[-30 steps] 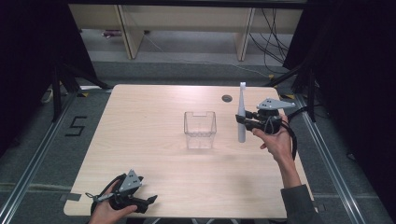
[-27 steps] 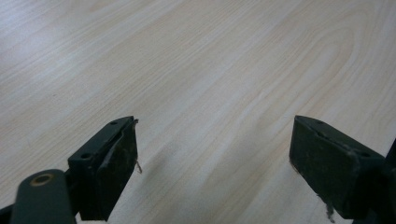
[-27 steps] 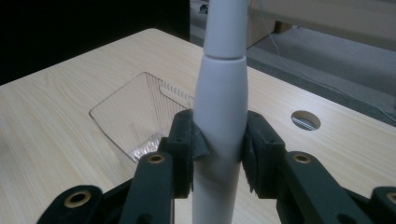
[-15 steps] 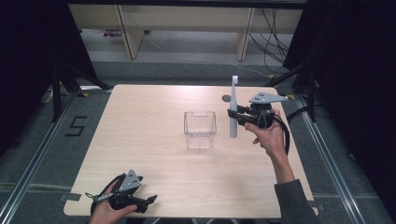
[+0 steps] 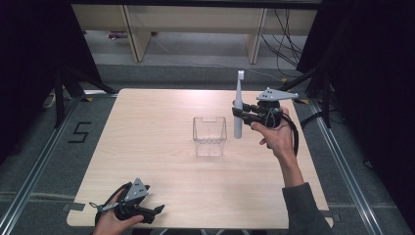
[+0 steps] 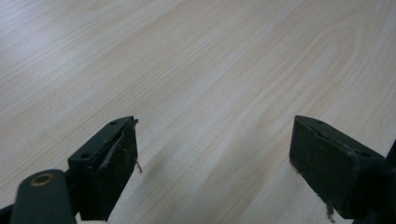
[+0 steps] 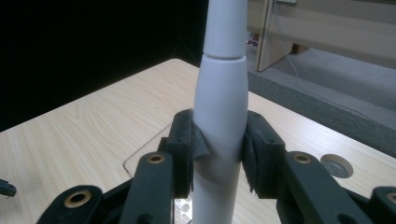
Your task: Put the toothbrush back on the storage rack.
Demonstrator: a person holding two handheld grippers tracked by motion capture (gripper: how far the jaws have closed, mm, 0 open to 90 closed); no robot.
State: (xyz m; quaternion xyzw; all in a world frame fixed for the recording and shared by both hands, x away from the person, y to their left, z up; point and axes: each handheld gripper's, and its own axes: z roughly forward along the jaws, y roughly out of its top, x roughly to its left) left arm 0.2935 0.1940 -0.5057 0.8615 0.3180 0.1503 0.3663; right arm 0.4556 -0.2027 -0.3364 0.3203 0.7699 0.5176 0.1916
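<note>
At the near edge of a pale wooden desk (image 5: 161, 142), a person's left hand (image 5: 110, 223) is resting low on the surface, holding the left gripper (image 5: 157, 210) level with the wood. In the left gripper view its two black fingers (image 6: 105, 170) are standing wide apart with nothing between them, bare wood grain lying in the gap. Farther in, near the middle of the desk, a clear plastic box (image 5: 209, 135) is sitting upright with its top open. Just to the right of the box, the person's right hand (image 5: 276, 137) is reaching in on an extended forearm, lifting the right gripper (image 5: 238, 111) above the desk. Its fingers (image 7: 184, 151) are pressing closed on both sides of a white electric toothbrush (image 5: 238, 105), gripping the handle at its thick part. The toothbrush is standing upright in the air, brush head on top, its lower end hanging just beside the box's right wall and not inside it. Beyond the desk's far edge, light wooden shelving (image 5: 142, 29) is standing on a grey floor (image 5: 195, 73).
</note>
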